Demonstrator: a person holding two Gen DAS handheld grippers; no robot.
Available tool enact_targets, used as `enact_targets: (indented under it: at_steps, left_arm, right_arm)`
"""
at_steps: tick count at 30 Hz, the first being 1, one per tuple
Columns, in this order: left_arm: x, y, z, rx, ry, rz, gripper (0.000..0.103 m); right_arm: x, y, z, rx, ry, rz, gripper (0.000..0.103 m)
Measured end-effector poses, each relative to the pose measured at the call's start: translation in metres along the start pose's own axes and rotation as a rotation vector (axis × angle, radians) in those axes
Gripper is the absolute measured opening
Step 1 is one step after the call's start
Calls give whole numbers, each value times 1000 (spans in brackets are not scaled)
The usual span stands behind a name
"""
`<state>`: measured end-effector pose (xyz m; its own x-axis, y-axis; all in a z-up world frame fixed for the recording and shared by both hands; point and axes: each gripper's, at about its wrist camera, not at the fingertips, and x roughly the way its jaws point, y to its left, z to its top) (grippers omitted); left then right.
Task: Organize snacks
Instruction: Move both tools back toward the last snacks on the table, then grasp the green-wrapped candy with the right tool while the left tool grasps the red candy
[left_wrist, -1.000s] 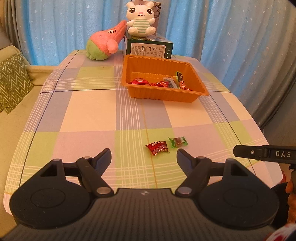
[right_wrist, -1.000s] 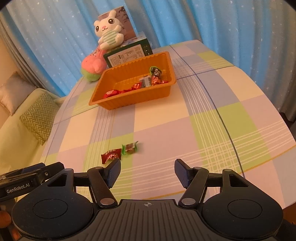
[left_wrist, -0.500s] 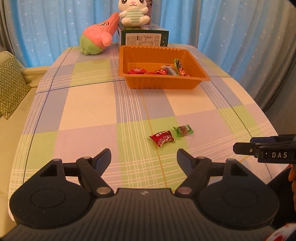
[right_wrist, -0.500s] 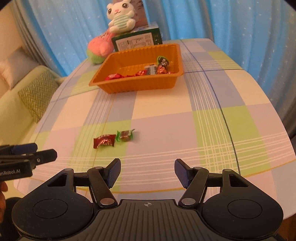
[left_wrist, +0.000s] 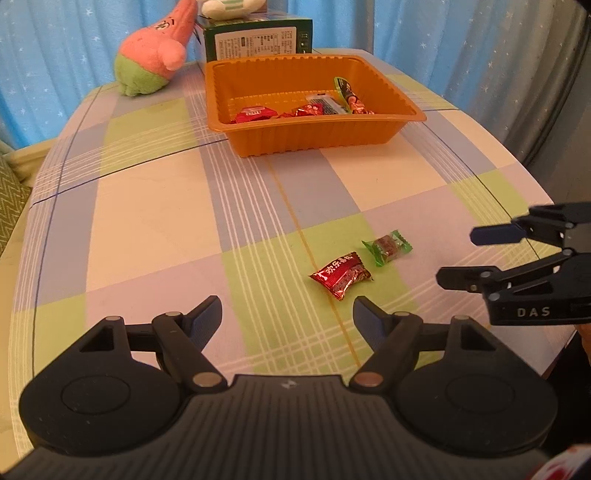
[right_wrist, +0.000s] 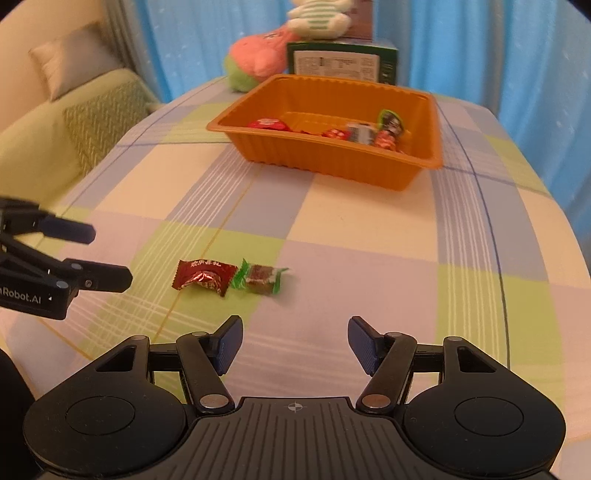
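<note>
left wrist view: the left gripper (left_wrist: 287, 312) hangs over the near part of the tabletop (left_wrist: 147, 221), its fingers (left_wrist: 208, 314) spread wide with nothing between them. just ahead of the right-side finger lies a red candy (left_wrist: 341, 275), and a green candy (left_wrist: 387, 247) lies just beside it, farther away and to the right; the two almost touch. the right gripper (left_wrist: 463, 256) reaches in from the right edge, its fingers apart and empty, near the green candy but clear of it. farther back stands an orange tray (left_wrist: 295, 138) with several wrapped snacks along its near inside wall. a broad stretch of bare checked cloth lies between the tray and the two candies, and more to the left of them. behind the tray are a green box (left_wrist: 258, 40) and a pink and green plush toy (left_wrist: 153, 62). the tabletop's right edge curves away close behind the right gripper.

right wrist view: the right gripper (right_wrist: 294, 343) hovers with fingers (right_wrist: 364, 343) open, nothing held. the red candy (right_wrist: 204, 277) and green candy (right_wrist: 262, 278) lie ahead and to the left of the gap, side by side. the left gripper (right_wrist: 110, 254) comes in from the left edge, fingers parted, its lower tip near the red candy without touching. the orange tray (right_wrist: 332, 162) sits well beyond, open cloth in between and to the right. a sofa (right_wrist: 55, 129) runs along the tabletop's left edge.
</note>
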<state>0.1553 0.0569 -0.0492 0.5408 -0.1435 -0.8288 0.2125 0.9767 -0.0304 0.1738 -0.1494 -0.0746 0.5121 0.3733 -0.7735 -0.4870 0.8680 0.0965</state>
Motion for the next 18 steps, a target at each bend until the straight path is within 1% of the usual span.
enact_targets:
  at_steps: [5,11,13,17,18]
  left_arm:
    - [17,4,7,21,17,-24,76]
    - [27,7,12,36,19,-48,76]
    - [29,7,13,37,19,-54,76]
    - [31,6,14,41,18,-62,76]
    - [32,6,14,42,18,-64,76]
  right_arm:
    - [30,6,8,-130,3,5,64]
    - [55,8,16,-219,5,13,63]
    - [60,8,19,-231,3,18,57]
    - [65,8,24,-238,-7,34,48]
    - [66,9,26,-236,-7,42,45]
